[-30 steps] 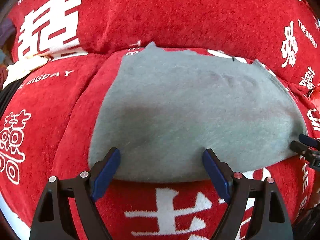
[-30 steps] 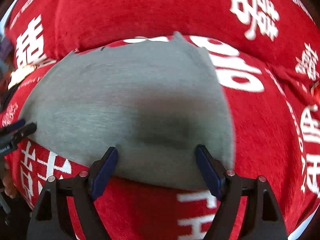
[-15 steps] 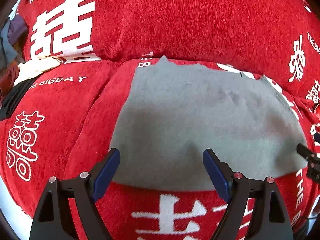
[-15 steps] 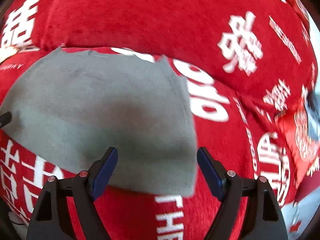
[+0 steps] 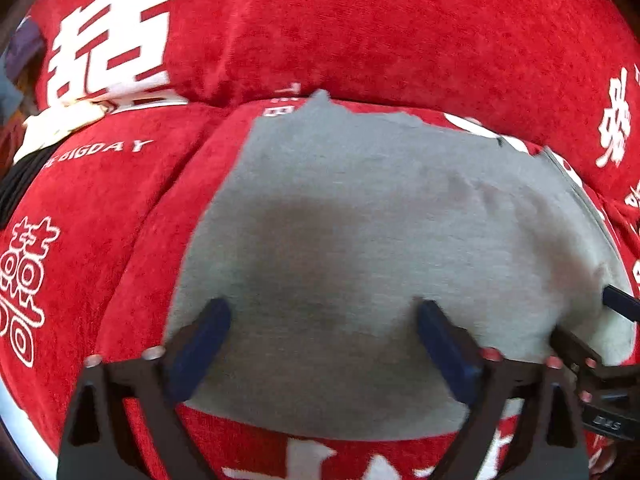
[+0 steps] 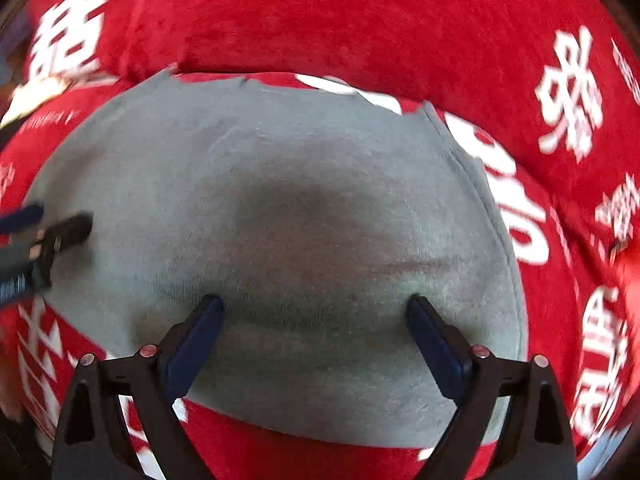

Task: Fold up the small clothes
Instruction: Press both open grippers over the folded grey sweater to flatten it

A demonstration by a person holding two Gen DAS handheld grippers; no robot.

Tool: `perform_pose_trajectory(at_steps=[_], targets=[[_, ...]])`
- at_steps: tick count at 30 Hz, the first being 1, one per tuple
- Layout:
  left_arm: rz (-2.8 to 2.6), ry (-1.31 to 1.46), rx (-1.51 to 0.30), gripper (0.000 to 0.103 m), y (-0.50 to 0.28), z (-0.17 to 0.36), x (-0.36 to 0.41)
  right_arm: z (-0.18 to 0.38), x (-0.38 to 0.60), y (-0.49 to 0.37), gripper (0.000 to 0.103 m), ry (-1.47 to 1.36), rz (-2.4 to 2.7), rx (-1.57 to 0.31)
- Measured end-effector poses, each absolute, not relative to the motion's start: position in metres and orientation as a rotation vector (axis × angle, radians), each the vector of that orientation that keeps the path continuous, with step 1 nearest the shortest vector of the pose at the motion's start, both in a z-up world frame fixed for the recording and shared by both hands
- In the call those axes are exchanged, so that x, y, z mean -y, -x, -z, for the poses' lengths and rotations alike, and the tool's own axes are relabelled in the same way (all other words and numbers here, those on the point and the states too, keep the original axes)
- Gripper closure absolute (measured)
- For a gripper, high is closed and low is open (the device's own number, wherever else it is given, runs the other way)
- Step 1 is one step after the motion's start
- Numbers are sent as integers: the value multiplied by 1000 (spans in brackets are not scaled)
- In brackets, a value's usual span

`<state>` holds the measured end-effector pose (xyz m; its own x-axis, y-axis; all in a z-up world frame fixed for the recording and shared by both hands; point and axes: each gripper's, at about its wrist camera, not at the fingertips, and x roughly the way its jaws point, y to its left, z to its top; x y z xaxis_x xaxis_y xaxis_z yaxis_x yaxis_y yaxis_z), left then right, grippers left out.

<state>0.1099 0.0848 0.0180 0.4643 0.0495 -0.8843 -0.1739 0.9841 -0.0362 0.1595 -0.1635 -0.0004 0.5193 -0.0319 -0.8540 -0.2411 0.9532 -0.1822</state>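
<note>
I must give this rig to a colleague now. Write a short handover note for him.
Left gripper: jaws opening, over the grey cloth, nothing gripped.
Right gripper: jaws opening, over the same cloth, nothing gripped.
Cloth: lies spread flat on the red sofa cover, near edge toward you.
Done: cloth laid out.
Left: no fold visible yet; probably grip the near edge and fold.

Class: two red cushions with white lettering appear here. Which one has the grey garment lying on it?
The lower seat cushion, nearer the camera; the grey garment lies flat on it. The upright back cushion behind is bare.
</note>
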Motion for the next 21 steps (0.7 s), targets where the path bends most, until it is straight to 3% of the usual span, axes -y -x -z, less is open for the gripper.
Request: perform_pose_trajectory(at_steps=[6, 12, 21], targets=[[-135, 52, -1081, 2, -99, -29, -97, -16, 203, -161, 8, 168, -147, -1074], [-142, 194, -1047, 2, -123, -51, -109, -56, 236, -178, 8, 71, -81, -965], [-24, 121, -1098, 2, -194, -30, -49, -23, 205, -249, 8, 94, -87, -1057]])
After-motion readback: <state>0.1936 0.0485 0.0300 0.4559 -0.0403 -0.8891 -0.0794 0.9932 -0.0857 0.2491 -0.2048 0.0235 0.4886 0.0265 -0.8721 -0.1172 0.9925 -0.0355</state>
